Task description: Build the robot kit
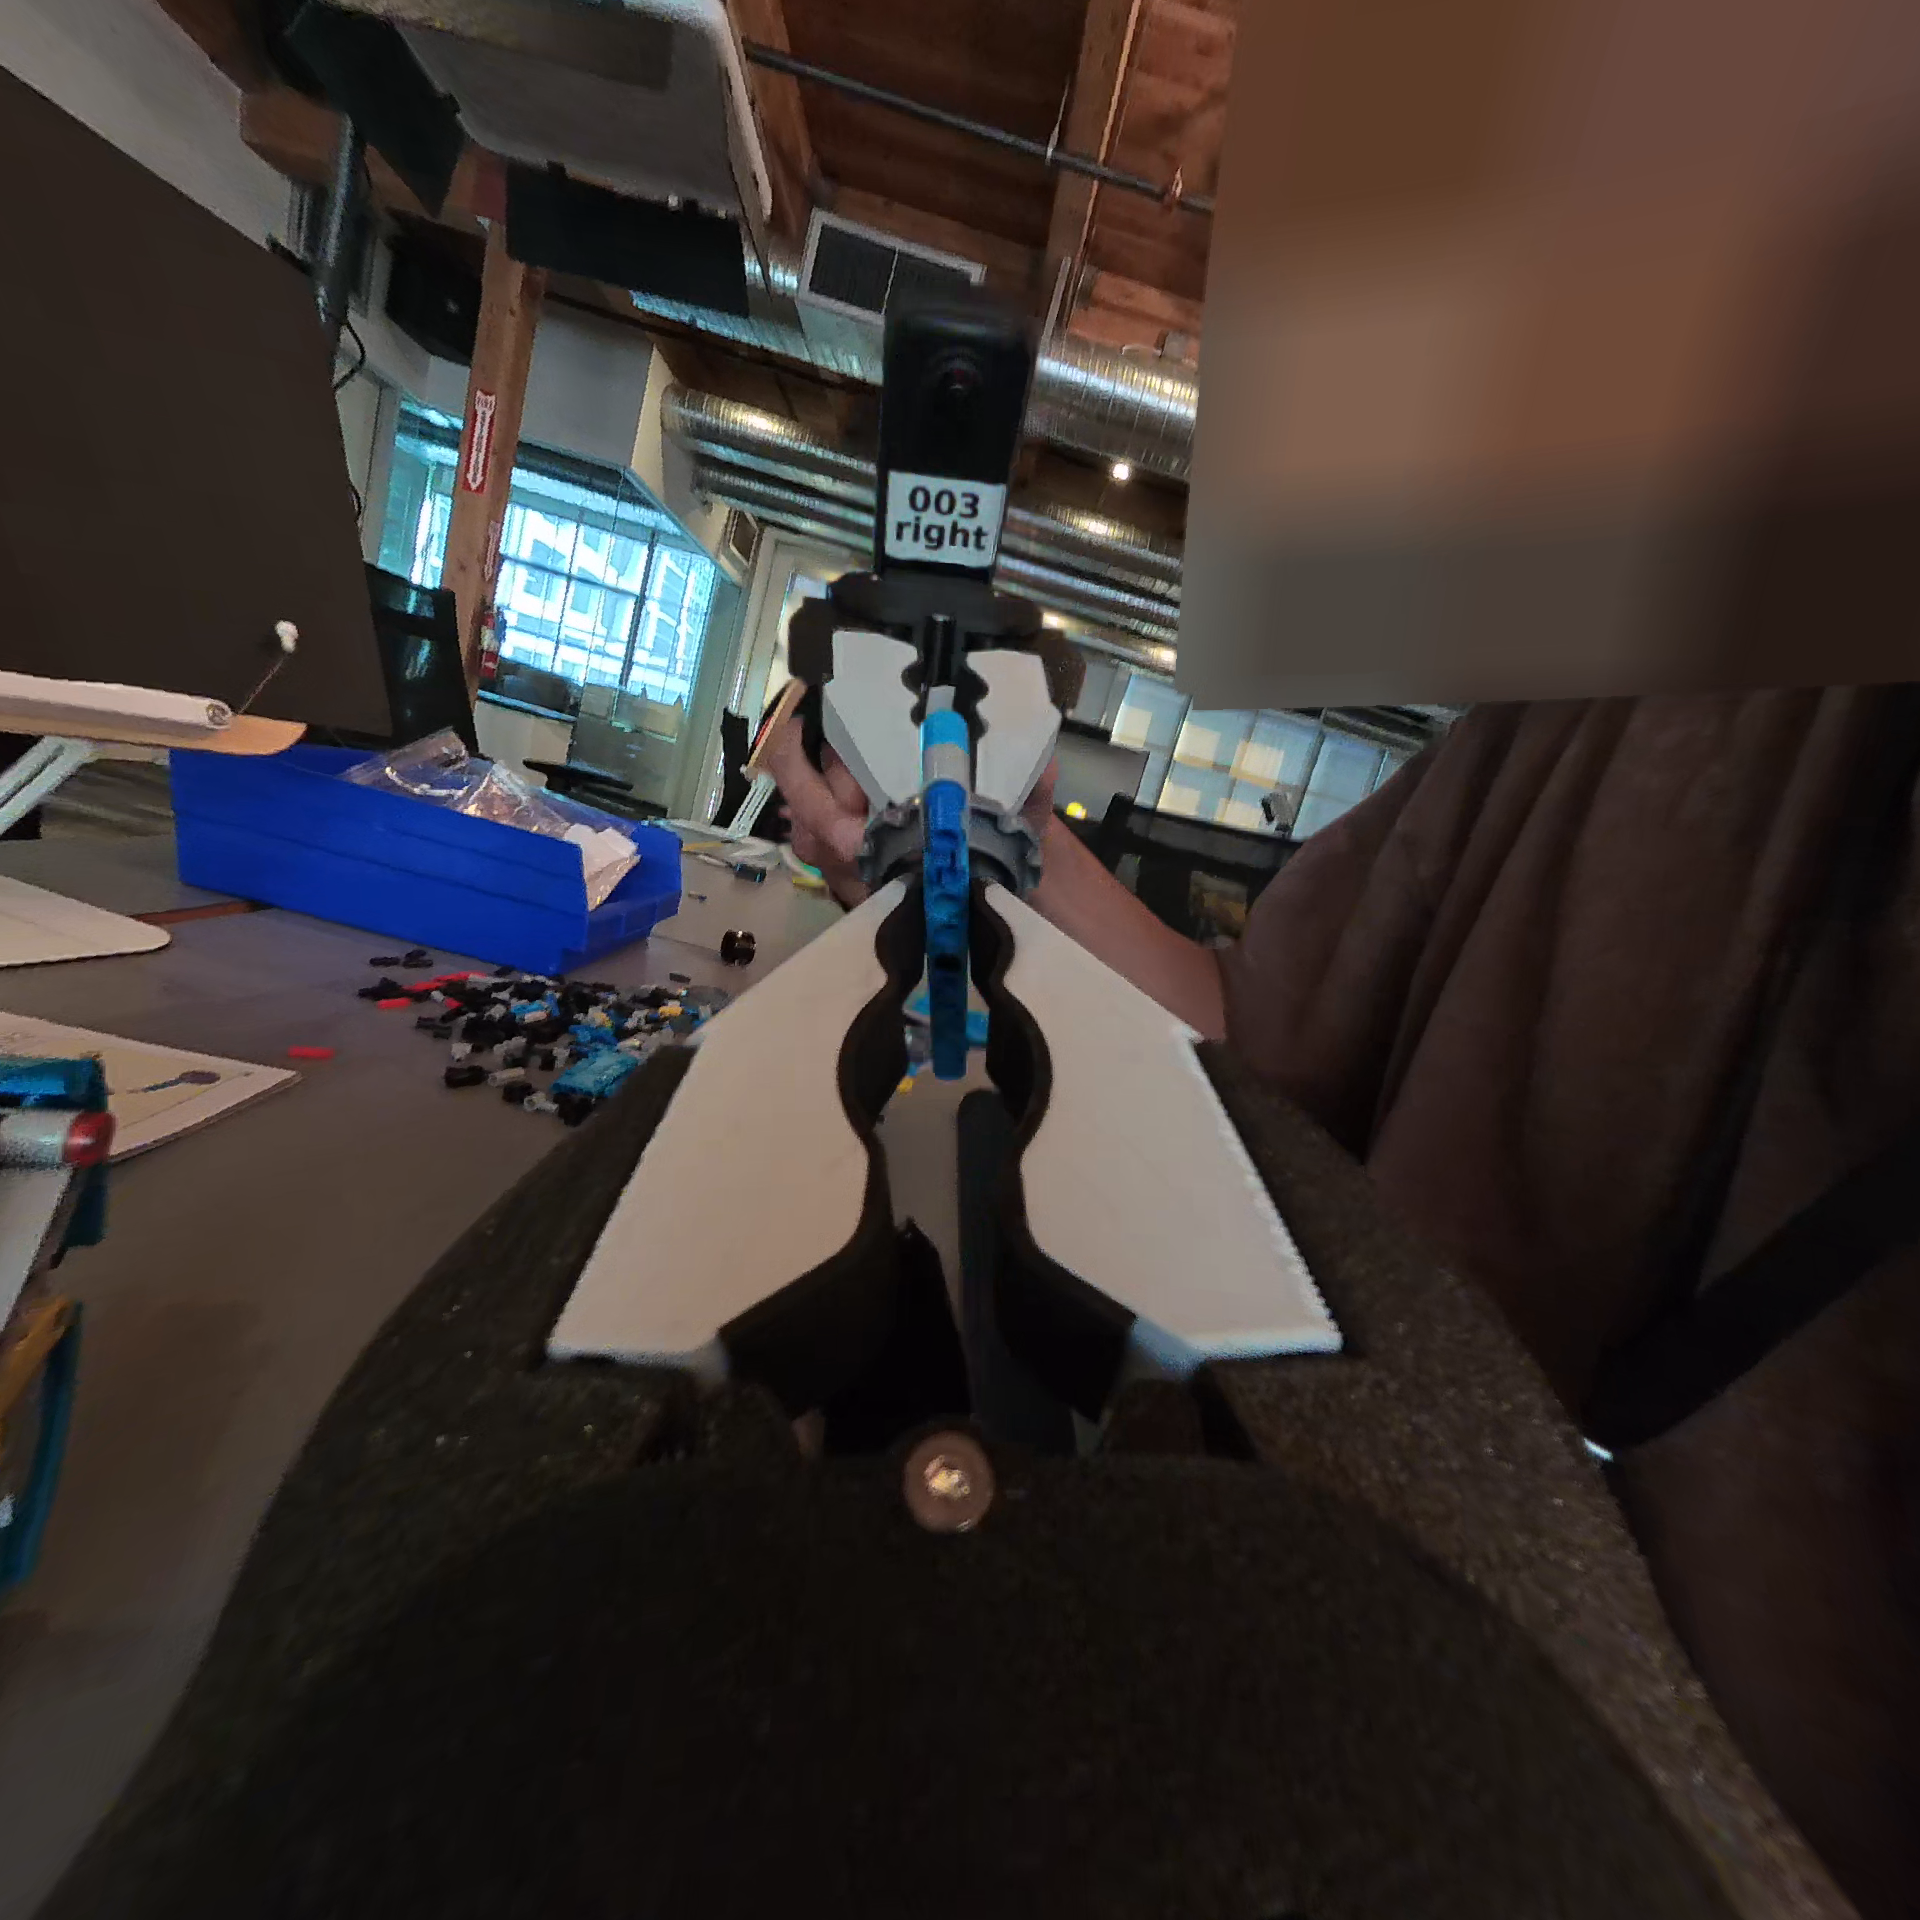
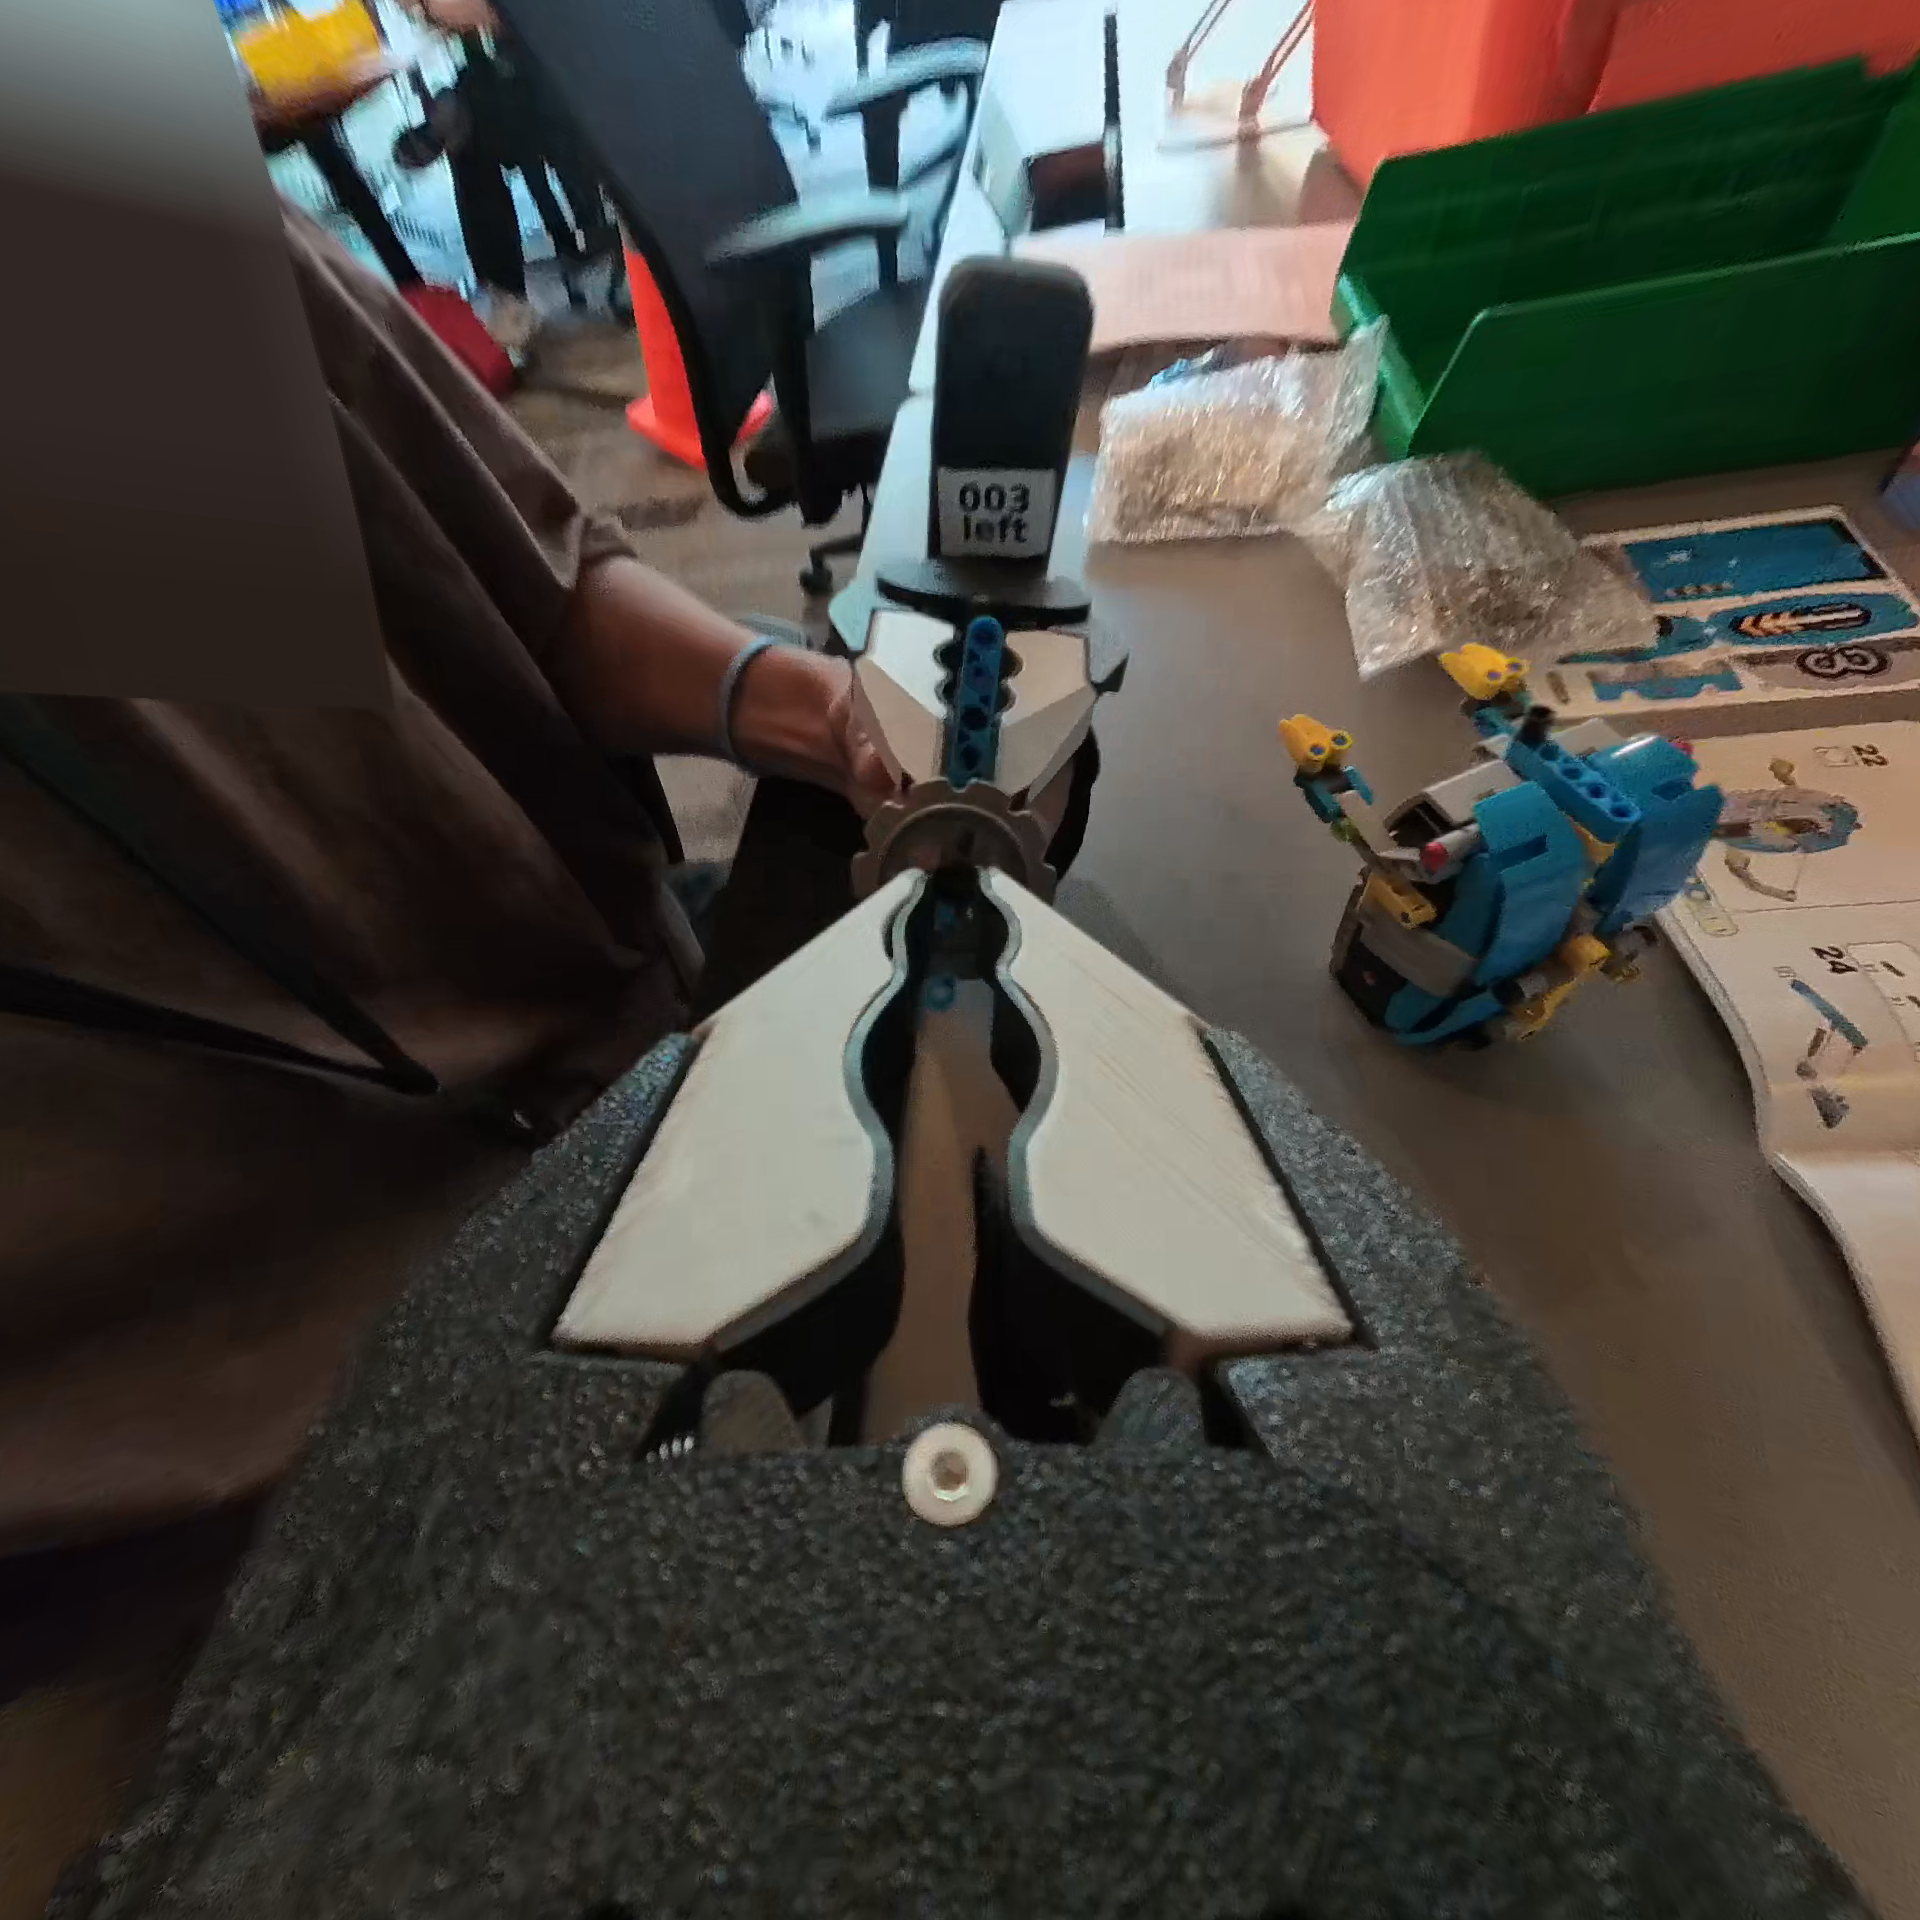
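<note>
Left gripper point(image 1: 943, 904): its white fingers were clamped on a blue holed beam point(image 1: 945, 935), which ran toward 12 o'clock out of the tips.
Right gripper point(image 2: 951, 883): closed on the far end of the same toy piece, tip to tip with the left gripper; a grey gear point(image 2: 951, 831) sat on the piece between the two sets of tips.
Beam and gear: held in the air above the grey table point(image 1: 312, 1195), between the two grippers.
Loose pieces point(image 1: 540, 1023): a scatter of small black, blue and red parts at 10 o'clock in the left wrist view, in front of a blue bin point(image 1: 416, 862).
Toy model point(image 2: 1507, 894): blue, grey and yellow, standing at 3 o'clock in the right wrist view, beside an open booklet point(image 2: 1849, 935).
Green bin point(image 2: 1662, 281): at 1 o'clock, behind two plastic bags point(image 2: 1455, 551).
</note>
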A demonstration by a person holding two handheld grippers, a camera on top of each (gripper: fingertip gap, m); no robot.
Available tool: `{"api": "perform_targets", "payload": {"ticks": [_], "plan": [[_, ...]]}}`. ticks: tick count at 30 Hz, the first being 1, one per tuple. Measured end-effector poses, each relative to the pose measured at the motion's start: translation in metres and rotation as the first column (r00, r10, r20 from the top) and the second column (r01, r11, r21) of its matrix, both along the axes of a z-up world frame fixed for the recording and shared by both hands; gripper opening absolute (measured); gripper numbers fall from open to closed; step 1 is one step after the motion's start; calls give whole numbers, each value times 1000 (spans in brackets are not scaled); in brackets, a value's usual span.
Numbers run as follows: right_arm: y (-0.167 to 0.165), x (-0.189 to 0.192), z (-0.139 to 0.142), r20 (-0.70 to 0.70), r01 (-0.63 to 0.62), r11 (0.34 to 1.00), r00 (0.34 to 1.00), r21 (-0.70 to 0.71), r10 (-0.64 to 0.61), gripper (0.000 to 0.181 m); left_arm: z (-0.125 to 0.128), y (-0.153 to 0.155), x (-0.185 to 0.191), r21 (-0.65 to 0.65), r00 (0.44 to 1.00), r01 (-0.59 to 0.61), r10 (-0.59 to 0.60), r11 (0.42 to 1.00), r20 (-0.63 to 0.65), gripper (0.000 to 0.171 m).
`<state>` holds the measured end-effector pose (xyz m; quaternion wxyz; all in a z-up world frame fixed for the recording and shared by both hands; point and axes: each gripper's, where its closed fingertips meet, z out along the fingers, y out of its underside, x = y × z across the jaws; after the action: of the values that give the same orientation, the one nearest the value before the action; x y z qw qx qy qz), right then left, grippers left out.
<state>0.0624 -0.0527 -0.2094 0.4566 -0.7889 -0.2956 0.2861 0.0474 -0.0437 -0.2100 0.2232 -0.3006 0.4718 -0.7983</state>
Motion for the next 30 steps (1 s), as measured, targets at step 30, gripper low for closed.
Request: {"api": "perform_targets", "payload": {"ticks": [30], "plan": [[59,-44,44,182,-98,990,976,-102,115,8,41,41,-28,-303,985,43,10,952,172,7]]}}
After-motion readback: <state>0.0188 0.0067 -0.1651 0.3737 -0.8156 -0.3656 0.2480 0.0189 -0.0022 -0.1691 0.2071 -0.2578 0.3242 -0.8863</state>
